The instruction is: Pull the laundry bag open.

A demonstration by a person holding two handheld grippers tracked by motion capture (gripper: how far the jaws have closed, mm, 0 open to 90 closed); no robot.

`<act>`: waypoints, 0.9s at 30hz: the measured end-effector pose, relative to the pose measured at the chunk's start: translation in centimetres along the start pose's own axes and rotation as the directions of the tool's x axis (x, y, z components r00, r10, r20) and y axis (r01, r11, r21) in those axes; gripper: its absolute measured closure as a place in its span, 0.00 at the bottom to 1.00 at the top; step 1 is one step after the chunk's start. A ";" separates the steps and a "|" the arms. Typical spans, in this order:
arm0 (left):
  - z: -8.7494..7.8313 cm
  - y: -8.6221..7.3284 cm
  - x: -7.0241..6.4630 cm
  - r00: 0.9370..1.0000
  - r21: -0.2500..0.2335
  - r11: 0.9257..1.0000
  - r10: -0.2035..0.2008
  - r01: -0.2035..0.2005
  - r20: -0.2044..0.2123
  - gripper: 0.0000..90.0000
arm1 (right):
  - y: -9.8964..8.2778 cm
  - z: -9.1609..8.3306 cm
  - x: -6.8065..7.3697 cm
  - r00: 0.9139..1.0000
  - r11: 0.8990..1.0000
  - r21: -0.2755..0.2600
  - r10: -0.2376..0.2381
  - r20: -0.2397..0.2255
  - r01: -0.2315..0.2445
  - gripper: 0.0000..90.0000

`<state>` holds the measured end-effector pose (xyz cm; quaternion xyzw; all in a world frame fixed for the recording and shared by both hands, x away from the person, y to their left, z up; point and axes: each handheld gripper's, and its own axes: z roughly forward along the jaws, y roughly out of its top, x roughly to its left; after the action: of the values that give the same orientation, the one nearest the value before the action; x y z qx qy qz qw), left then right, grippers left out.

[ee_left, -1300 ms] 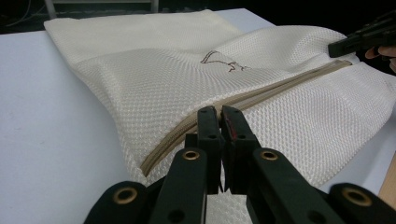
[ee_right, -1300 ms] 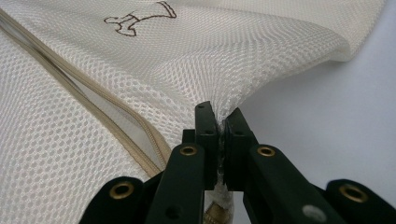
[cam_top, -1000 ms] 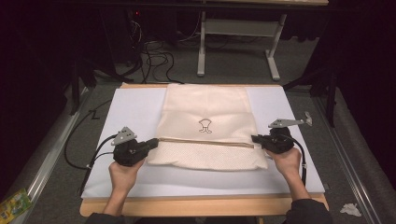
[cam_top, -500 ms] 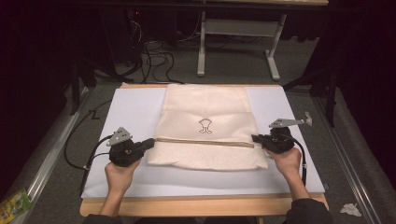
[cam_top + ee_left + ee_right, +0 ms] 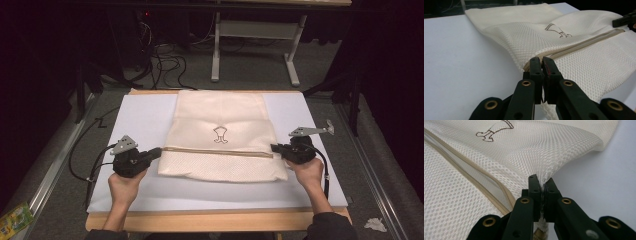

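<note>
Gripping the mesh bag (image 5: 222, 140) on the bench (image 5: 145, 115), we had each gripper, left gripper (image 5: 159, 151) and right gripper (image 5: 273, 148), clamped on opposite ends of its zipper fold; folding onward remained, we judged.

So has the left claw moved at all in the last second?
No. The left claw sits at the mesh bag's left edge, same spot on the white board.

Pretty dark room on my feed. Grey carpet floor (image 5: 250, 75), cables (image 5: 165, 62) tangled behind the table (image 5: 215, 220), and a white desk frame (image 5: 255, 40) farther back.
</note>
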<state>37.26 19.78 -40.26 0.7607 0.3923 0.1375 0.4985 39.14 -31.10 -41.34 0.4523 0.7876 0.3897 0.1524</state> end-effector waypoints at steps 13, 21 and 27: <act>-0.1 -0.6 0.4 1.000 0.018 1.000 -0.007 0.007 -0.019 0.97 | 0.1 0.3 -0.1 1.000 1.000 -0.001 -0.006 -0.001 0.006 0.98; -0.1 -0.9 0.6 0.999 0.045 0.999 -0.001 0.003 -0.042 0.97 | 0.1 0.6 -0.2 1.000 1.000 0.010 0.000 0.004 0.000 0.98; -0.1 -1.1 0.8 0.999 0.046 0.999 -0.012 0.014 -0.047 0.97 | 0.2 0.8 -0.1 1.000 1.000 0.018 -0.004 0.013 0.003 0.98</act>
<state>37.25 20.67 -41.29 0.7662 0.4120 0.1428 0.4721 39.80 -30.70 -41.73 0.4547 0.7909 0.3794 0.1540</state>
